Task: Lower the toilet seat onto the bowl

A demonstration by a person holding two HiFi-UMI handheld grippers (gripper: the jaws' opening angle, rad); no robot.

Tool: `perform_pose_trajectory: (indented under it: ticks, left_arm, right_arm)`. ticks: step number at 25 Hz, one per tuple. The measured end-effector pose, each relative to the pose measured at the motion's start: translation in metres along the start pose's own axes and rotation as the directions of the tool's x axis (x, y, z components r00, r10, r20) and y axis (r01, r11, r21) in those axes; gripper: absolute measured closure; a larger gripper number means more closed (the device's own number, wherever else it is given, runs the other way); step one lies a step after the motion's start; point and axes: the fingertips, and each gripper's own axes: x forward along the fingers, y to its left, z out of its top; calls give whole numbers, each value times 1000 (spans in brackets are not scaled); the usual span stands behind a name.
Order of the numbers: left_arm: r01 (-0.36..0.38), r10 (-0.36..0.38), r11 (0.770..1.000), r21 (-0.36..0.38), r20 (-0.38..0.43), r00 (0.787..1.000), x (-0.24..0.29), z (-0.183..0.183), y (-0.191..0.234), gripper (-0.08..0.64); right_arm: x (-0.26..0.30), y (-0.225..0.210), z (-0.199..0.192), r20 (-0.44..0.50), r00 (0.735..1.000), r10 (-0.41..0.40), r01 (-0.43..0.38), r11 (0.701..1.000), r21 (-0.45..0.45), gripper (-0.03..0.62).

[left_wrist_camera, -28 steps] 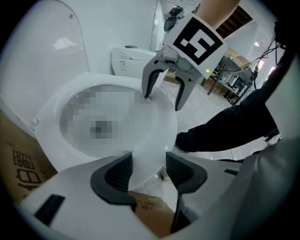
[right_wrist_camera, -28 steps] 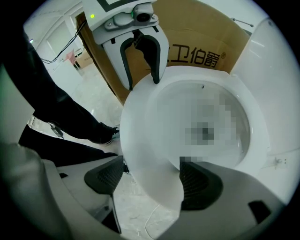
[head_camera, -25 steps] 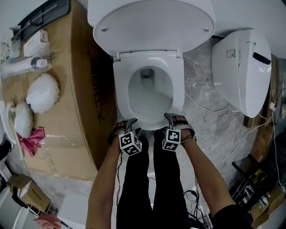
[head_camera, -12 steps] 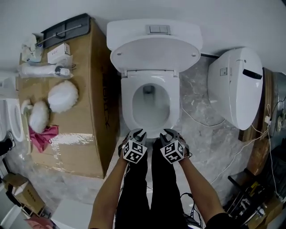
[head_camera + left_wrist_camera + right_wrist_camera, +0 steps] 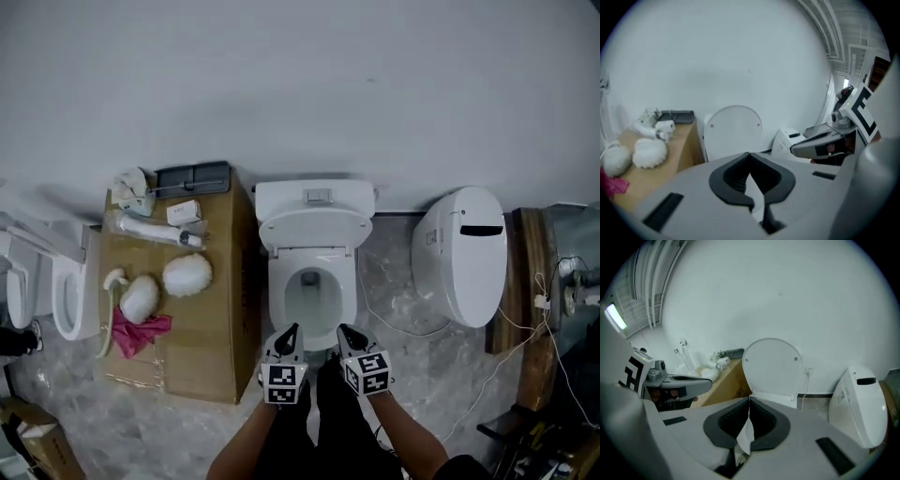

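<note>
The white toilet seat (image 5: 312, 278) lies flat on the bowl, and the lid (image 5: 314, 228) stands up against the cistern. My left gripper (image 5: 289, 330) and right gripper (image 5: 343, 331) hover side by side over the bowl's front edge, apart from the seat. Both have just been closing and are now shut with nothing between the jaws. In the left gripper view the shut tips (image 5: 749, 154) point toward the raised lid (image 5: 733, 131). From the right gripper view, the shut tips (image 5: 749, 399) sit below the lid (image 5: 773, 365) and the seat's hinge end (image 5: 774, 398).
A cardboard box (image 5: 202, 328) stands left of the toilet with two white fluffy items, a pink cloth (image 5: 141, 330) and small packages. A second white toilet unit (image 5: 461, 253) lies on the right with cables on the marble floor. Another white seat (image 5: 70, 295) sits far left.
Both grippers have risen from the seat's front rim and their jaws have gone from open to shut. The head view has pulled back, showing wall and whole toilet. The seat stays down.
</note>
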Motion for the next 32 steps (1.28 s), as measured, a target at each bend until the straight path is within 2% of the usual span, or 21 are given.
perform_pose_trajectory:
  ticks: [3, 7, 13, 19, 24, 32]
  left_arm:
    - [-42, 39, 999, 20, 111, 993, -42, 68, 1, 551]
    - [-69, 53, 996, 64, 235, 971, -94, 136, -3, 551]
    - [-120, 70, 987, 111, 376, 924, -163, 193, -21, 551]
    - [-116, 84, 992, 55, 400, 913, -193, 217, -35, 549]
    - [-120, 84, 991, 61, 414, 907, -197, 223, -40, 549]
    - [-116, 81, 992, 44, 478, 875, -193, 226, -40, 549]
  right_arm:
    - [-46, 14, 58, 111, 994, -5, 2, 1000, 26, 565]
    - [-95, 33, 122, 252, 968, -5, 5, 1000, -2, 565]
    - [-165, 54, 183, 415, 910, -3, 28, 998, -54, 565]
    - [-197, 66, 199, 479, 877, 38, 10, 995, -96, 565]
    - [-202, 70, 198, 480, 875, 58, -1, 993, -117, 566]
    - [-206, 72, 206, 497, 864, 78, -10, 990, -138, 566]
